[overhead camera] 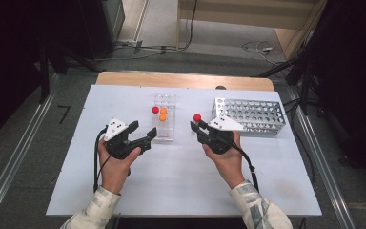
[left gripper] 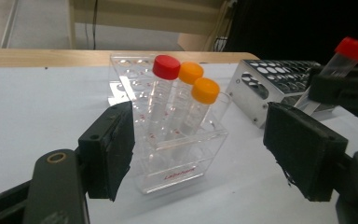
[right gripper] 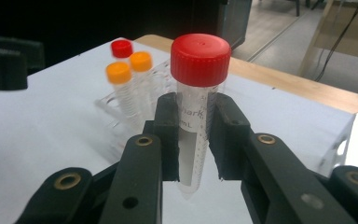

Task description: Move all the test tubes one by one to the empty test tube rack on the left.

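The right gripper [right gripper: 193, 140] is closed tight on a clear tube with a red cap [right gripper: 199, 100]. Its two black jaws squeeze the tube from both sides, just under the cap. The tube stands almost straight up between them, and its pointy bottom hangs free below the jaws. From the high view, this gripper [overhead camera: 199, 126] is above the white table [overhead camera: 181, 186], between the clear rack [overhead camera: 164, 117] and the metal rack [overhead camera: 250, 114]. The red cap [overhead camera: 197, 117] shows at its tip.

The left gripper [left gripper: 198, 154] is wide open. Its jaws hold nothing and touch nothing. The clear rack [left gripper: 168, 144] sits just ahead in the gap between them. From the high view, this gripper [overhead camera: 143, 135] is just to the left of that rack, near its closer end.

Now the count. There are four tubes. Three stand in the clear rack, close together: one tube with a red cap [left gripper: 166, 66] and two tubes with orange caps [left gripper: 190, 73] [left gripper: 205, 90]. They lean a little. The fourth is the one the right gripper holds.

There are two racks. The clear one is plastic with small red writing on the front. The metal one is silver with many round holes, and it looks empty, though part of it is hard to see. The two racks stand well apart on the table.

There are two grippers, one in each of the person's hands.
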Demonstrator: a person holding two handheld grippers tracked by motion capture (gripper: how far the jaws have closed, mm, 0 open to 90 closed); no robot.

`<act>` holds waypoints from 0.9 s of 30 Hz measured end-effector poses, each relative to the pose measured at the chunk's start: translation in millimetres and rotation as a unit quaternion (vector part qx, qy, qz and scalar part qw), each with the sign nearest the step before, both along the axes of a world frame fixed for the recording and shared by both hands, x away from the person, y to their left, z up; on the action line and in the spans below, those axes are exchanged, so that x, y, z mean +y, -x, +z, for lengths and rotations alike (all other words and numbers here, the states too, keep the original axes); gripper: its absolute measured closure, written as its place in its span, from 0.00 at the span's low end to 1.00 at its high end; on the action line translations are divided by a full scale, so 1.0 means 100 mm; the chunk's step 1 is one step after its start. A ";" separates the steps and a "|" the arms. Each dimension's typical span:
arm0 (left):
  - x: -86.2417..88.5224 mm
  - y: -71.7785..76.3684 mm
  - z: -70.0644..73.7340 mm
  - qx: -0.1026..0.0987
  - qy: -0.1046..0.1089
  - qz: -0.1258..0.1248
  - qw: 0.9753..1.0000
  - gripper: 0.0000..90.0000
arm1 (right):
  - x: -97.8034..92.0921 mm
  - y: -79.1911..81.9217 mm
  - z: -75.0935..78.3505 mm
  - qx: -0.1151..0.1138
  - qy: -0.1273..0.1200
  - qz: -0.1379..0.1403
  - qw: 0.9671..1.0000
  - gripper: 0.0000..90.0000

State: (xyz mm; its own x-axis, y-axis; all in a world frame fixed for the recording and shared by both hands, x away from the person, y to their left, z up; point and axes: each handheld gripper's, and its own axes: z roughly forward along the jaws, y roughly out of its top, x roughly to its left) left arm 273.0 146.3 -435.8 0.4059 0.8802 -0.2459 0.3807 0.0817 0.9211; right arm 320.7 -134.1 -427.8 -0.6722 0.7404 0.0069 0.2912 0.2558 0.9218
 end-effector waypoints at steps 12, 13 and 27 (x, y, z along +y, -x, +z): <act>-0.15 0.06 0.06 -0.004 0.006 -0.039 0.999 0.29 | 0.31 0.22 -0.19 0.015 0.009 0.046 0.999 0.79; -0.16 0.06 0.06 -0.005 0.007 -0.041 0.999 0.30 | 0.34 0.23 -0.21 0.015 0.011 0.050 0.999 0.79; -0.30 0.11 0.06 -0.012 -0.020 -0.090 0.996 0.58 | 0.70 0.30 -0.28 0.022 0.020 0.088 0.996 0.79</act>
